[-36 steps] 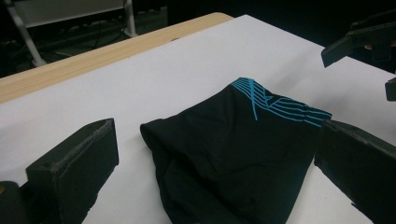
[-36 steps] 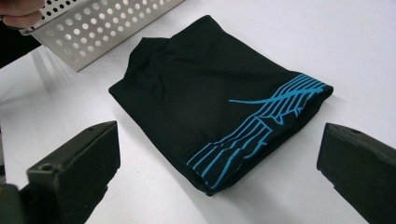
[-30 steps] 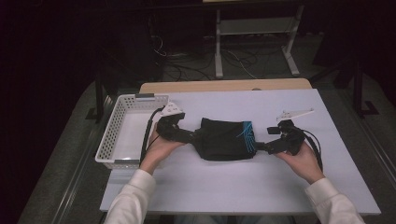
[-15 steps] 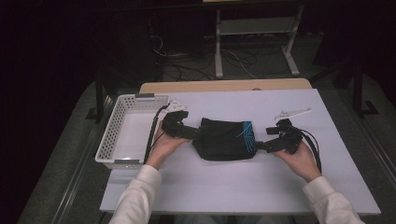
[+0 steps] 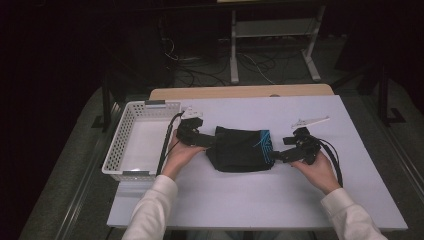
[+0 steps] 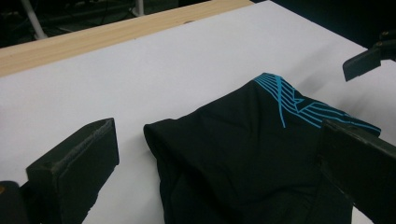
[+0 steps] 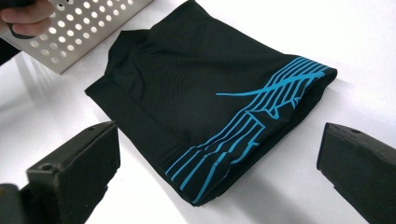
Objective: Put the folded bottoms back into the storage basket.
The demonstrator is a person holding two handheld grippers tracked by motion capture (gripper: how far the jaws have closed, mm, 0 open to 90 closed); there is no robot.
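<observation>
On table (image 5: 240, 200), folded black shorts (image 5: 239, 148) between left gripper (image 6: 205, 163), right gripper (image 7: 219, 172); fingers wide, empty.

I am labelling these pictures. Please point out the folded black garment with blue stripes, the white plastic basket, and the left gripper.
folded black garment with blue stripes (image 7: 187, 88), right gripper view, plain black middle.
white plastic basket (image 5: 116, 150), high view, left wall.
left gripper (image 5: 207, 142), high view, between its fingertips.

The left gripper (image 5: 209, 141) now sits a little farther back from the folded black garment (image 5: 239, 149) than a second ago, its jaws standing wide apart. The right gripper (image 5: 278, 155) seems to have eased off the garment's blue-striped edge slightly, though the high view is dim.
</observation>
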